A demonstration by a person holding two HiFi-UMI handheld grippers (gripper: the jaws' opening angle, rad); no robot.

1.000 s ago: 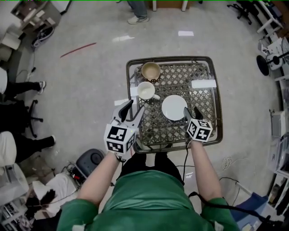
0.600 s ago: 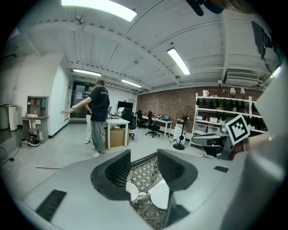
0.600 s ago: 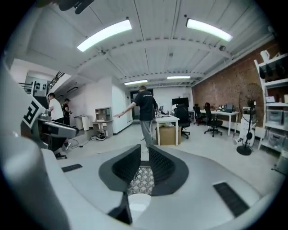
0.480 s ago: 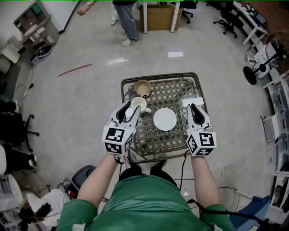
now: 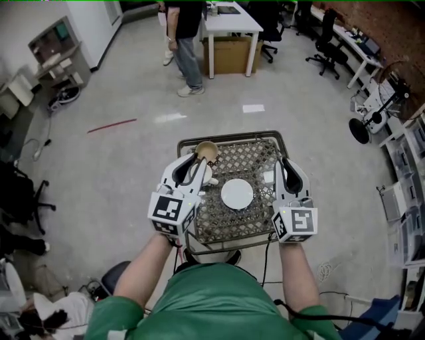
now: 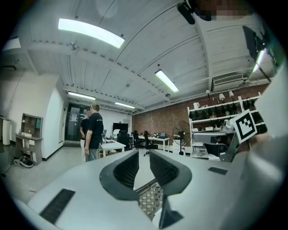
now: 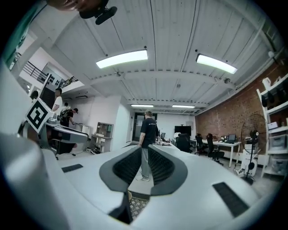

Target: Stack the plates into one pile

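A white plate [image 5: 237, 194] lies on the wire-lattice table [image 5: 249, 159]; whether more plates lie under it I cannot tell. A tan bowl [image 5: 206, 151] stands at the table's far left corner. A white mug [image 5: 208, 175] shows partly behind my left gripper [image 5: 196, 159]. That gripper is held high over the table's left side, shut and empty. My right gripper [image 5: 286, 163] hangs over the right edge. Its jaws have just been closing, with nothing between them. Both point level into the room, as the left gripper [image 6: 144, 155] and right gripper [image 7: 144, 150] show in their own views.
A person [image 5: 186, 40] stands beyond the table beside a white desk [image 5: 229, 20] with a cardboard box under it. Office chairs [image 5: 329, 40] and shelving [image 5: 405, 166] line the right side. Grey floor surrounds the table.
Both grippers have risen from table level to high above it, and their jaws have closed from wide open. The right gripper has left the plate's edge. More of the room now shows.
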